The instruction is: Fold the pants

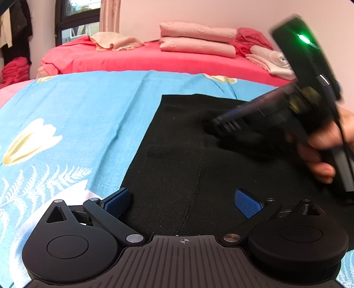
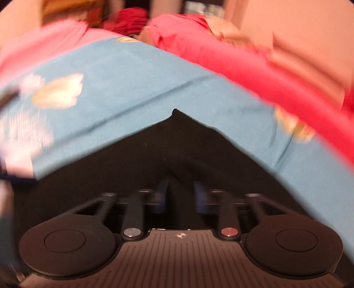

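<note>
Black pants point(image 1: 188, 155) lie flat on a blue flowered bedsheet point(image 1: 77, 124). My left gripper point(image 1: 183, 201) is open just above the near part of the pants, its blue pads point(image 1: 245, 202) wide apart and empty. My right gripper point(image 1: 227, 124) shows in the left wrist view, blurred, low over the pants at the right, held by a hand point(image 1: 320, 146). In the right wrist view the pants point(image 2: 177, 144) fill the middle with a corner pointing away, and the right gripper point(image 2: 180, 195) hangs over them with its fingers a little apart; the view is motion-blurred.
A red bed point(image 1: 143, 59) stands behind the blue sheet, with folded pink cloths point(image 1: 197, 39), a beige towel point(image 1: 115, 41) and white cloths point(image 1: 272, 59) on it. A window point(image 1: 75, 20) and hanging clothes point(image 1: 15, 28) are at far left.
</note>
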Demonstrator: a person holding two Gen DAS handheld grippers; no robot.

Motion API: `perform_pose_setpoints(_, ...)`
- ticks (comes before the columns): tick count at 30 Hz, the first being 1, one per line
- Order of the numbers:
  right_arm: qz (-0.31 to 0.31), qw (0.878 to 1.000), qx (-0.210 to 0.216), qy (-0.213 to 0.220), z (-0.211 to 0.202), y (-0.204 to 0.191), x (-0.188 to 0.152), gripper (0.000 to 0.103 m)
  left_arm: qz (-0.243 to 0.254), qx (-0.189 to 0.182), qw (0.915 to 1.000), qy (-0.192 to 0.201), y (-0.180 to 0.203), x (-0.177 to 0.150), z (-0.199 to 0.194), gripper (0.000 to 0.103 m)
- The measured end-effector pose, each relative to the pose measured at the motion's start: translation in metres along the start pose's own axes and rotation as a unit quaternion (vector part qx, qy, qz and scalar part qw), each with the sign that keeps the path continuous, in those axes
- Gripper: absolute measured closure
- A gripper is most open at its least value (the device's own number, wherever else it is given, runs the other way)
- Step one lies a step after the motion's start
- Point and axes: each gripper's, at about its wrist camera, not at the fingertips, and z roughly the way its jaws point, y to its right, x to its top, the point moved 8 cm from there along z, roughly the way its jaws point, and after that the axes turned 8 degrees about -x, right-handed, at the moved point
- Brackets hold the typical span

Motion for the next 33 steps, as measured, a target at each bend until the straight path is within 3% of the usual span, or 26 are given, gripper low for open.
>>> perform_pose_setpoints(3,0.002,1.0,-0.016,0.008,0.002,-0.015,0.009,0.081,-0.003,-0.004,1.0,0.001,-0.001,0.0,0.0,0.0)
perform_pose_setpoints(7,-0.026,0.999,-0.04,0.016,-0.016,-0.03,0.005,0.078,-0.011,-0.011,0.9999,0.006,-0.002,0.0,-0.003,0.0)
perform_pose_setpoints(8,-0.031,0.999,-0.041,0.012,-0.022,-0.03,0.004,0.073,-0.014,-0.013,0.9998,0.008,-0.003,0.0,-0.004,0.0)
perform_pose_setpoints(10,-0.037,0.999,-0.033,0.015,-0.041,-0.028,-0.002,0.042,-0.02,-0.019,0.9996,0.011,-0.005,0.0,-0.005,0.0)
perform_pose_setpoints(12,-0.032,0.999,-0.006,0.024,-0.063,-0.031,-0.009,0.035,-0.022,-0.021,0.9995,0.012,-0.005,0.0,-0.005,0.0)
perform_pose_setpoints(14,-0.03,0.999,0.027,0.009,-0.068,-0.039,-0.019,0.035,-0.02,-0.019,0.9995,0.011,-0.004,0.0,-0.005,0.0)
perform_pose_setpoints(17,-0.031,0.999,0.002,-0.014,-0.048,-0.053,-0.03,0.033,-0.019,-0.018,0.9996,0.011,-0.004,0.001,-0.005,0.0)
perform_pose_setpoints(20,0.018,1.0,0.006,-0.014,-0.051,-0.05,-0.02,0.038,-0.023,-0.019,0.9995,0.013,-0.006,0.0,-0.006,0.0)
perform_pose_setpoints(25,0.077,0.997,-0.013,0.012,-0.101,-0.019,-0.026,0.036,-0.018,-0.015,0.9997,0.01,-0.005,0.0,-0.005,0.0)
perform_pose_setpoints(33,0.059,0.997,-0.055,0.021,-0.179,-0.014,-0.101,0.03,-0.018,-0.014,0.9997,0.01,-0.004,0.0,-0.004,0.0)
